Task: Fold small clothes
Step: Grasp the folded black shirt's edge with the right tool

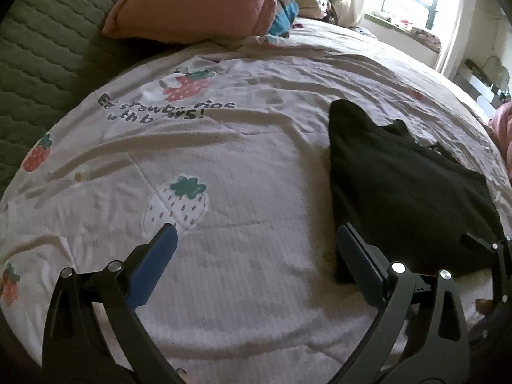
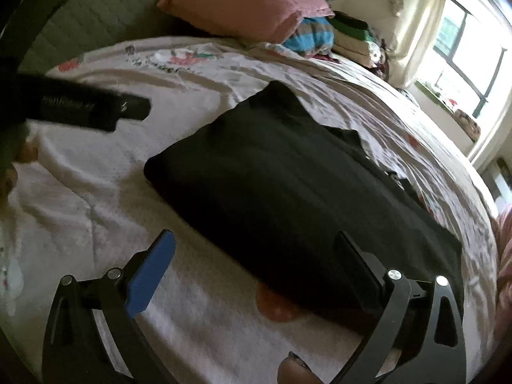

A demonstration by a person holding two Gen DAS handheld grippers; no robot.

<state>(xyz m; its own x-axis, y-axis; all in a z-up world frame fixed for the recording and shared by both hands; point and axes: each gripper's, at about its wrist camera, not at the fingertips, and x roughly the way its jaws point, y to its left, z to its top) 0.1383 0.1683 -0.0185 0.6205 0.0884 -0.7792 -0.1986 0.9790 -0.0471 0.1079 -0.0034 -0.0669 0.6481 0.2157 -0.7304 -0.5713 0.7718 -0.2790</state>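
A black garment (image 1: 400, 188) lies folded flat on the strawberry-print bedcover (image 1: 224, 147). My left gripper (image 1: 256, 240) is open just above the cover, its right finger at the garment's near left corner, with nothing between its fingers. In the right wrist view the same black garment (image 2: 288, 192) fills the middle. My right gripper (image 2: 256, 249) hangs open over its near edge; the left finger is over bare cover, the right finger over the cloth. The left gripper's black body (image 2: 96, 108) shows blurred at the left. Part of the right gripper (image 1: 499, 256) shows at the right edge of the left wrist view.
A pink pillow (image 1: 192, 3) leans on the green quilted headboard (image 1: 41, 41) at the back. Folded clothes (image 2: 345, 38) are stacked by the pillow near the curtained window (image 2: 464, 41). Pink bedding (image 2: 505, 256) lies at the right edge. A fingertip (image 2: 294, 371) shows at the bottom.
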